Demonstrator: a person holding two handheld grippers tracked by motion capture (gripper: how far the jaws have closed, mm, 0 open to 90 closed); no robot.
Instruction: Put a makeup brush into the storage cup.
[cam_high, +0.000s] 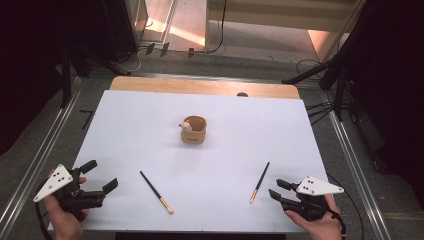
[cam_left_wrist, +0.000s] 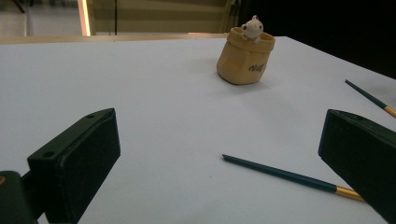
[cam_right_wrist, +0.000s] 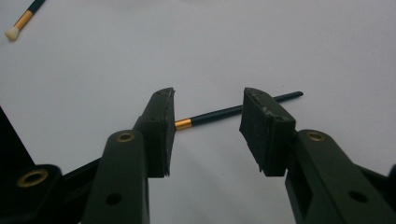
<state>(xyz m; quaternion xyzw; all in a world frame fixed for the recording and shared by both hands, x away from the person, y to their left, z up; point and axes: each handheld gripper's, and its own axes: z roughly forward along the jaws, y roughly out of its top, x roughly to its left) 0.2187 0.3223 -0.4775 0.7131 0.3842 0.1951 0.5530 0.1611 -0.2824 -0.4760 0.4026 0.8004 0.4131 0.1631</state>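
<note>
A: Count check. What's on the white-topped bench (cam_high: 150, 125)?

B: Three items. One tan, sack-shaped ceramic holder (cam_high: 194, 129) with a small white animal figure (cam_high: 185, 125) perched on its rim, near the middle of the bench. Two slim dark-handled brushes with gold ferrules and pale tips.

A: Brush positions?

B: The left brush (cam_high: 156, 192) lies flat at the near left, tip toward the near edge. The right brush (cam_high: 259, 182) lies flat at the near right, tip also toward the near edge. Well apart from each other, both apart from the holder.

A: Grippers?

B: Two, one per hand. The left gripper (cam_high: 102, 176) is at the near-left corner, jaws spread wide, nothing between them. In the left gripper view the left brush (cam_left_wrist: 292, 176) lies on the bench ahead, its gold end running behind one jaw; holder (cam_left_wrist: 246, 57) farther off, the right brush (cam_left_wrist: 371, 98) at the edge of the frame.

A: Right one?

B: The right gripper (cam_high: 278, 188) is at the near-right corner, released too, jaws parted, holding nothing. It sits just beside the right brush's tip end. In the right gripper view that brush (cam_right_wrist: 219, 112) crosses behind the gap between the jaws, on the bench, untouched. The left brush's tip (cam_right_wrist: 14, 31) shows top left.

A: Hands?

B: Two, the left hand (cam_high: 62, 217) and right hand (cam_high: 320, 225), each gripping its tool at the bottom edge.
</note>
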